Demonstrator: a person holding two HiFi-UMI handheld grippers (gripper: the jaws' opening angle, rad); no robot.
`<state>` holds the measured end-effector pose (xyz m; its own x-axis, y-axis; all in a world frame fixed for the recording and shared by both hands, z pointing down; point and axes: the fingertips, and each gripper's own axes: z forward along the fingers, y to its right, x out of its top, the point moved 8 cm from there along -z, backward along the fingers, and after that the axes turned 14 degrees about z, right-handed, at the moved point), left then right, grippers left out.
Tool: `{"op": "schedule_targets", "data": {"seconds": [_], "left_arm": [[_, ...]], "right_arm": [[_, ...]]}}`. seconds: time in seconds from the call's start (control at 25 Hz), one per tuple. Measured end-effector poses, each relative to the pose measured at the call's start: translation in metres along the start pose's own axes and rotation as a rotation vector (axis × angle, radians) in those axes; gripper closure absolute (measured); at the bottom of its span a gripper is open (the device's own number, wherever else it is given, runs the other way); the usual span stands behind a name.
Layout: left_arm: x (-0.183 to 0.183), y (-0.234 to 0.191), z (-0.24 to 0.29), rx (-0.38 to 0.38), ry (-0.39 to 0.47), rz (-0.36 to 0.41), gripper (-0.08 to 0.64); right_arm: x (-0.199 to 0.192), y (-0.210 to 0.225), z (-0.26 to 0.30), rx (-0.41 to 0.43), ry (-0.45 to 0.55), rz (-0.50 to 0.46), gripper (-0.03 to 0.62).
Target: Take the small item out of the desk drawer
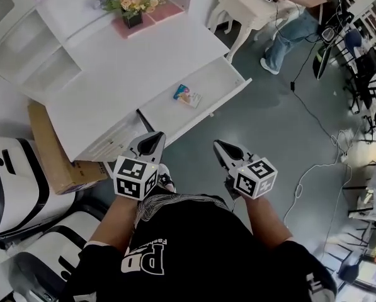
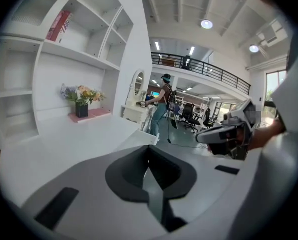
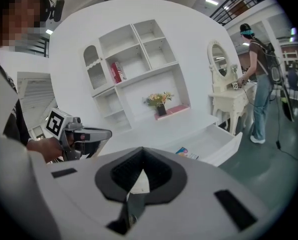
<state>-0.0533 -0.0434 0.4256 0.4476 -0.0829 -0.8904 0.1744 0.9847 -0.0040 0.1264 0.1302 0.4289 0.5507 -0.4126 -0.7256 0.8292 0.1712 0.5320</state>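
**Reporter:** Where do the tongs stand?

**Photographer:** Both are at the person's waist, short of the desk. The left gripper (image 1: 155, 137) and the right gripper (image 1: 218, 145) each have their jaws pressed together, with nothing between them.

**Reporter:** And the item?

**Photographer:** A small colourful packet (image 1: 188, 95) lies flat in the open drawer (image 1: 216, 77) of the white desk (image 1: 125, 74). It is at about one o'clock from the left gripper and eleven o'clock from the right gripper, well apart from both.

**Reporter:** What makes the reach go well?

**Photographer:** The right gripper looks the better placed. Its jaws need to part before they come down over the packet. They should tilt steeply enough to clear the drawer's front wall and pinch one edge, since a thin, flat pack probably gives little to grip.
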Motion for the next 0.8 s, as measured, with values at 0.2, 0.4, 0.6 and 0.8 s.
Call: {"op": "schedule_targets", "data": {"seconds": [0.2, 0.4, 0.6, 0.8], "left_arm": [[0.008, -0.04, 0.014, -0.007, 0.002, 0.002, 0.546], [0.001, -0.071, 0.026, -0.037, -0.04, 0.001, 0.546], [0.0, -0.092, 0.033, -0.054, -0.055, 0.012, 0.546], [0.002, -0.108, 0.035, -0.034, -0.054, -0.001, 0.546]], "right_arm": [[0.019, 0.001, 0.035, -0.016, -0.024, -0.005, 0.583], [0.032, 0.001, 0.073, -0.026, -0.054, -0.019, 0.583], [0.044, -0.002, 0.1, -0.019, -0.075, -0.036, 0.583], [0.055, -0.004, 0.117, -0.005, -0.101, -0.052, 0.583]]}}
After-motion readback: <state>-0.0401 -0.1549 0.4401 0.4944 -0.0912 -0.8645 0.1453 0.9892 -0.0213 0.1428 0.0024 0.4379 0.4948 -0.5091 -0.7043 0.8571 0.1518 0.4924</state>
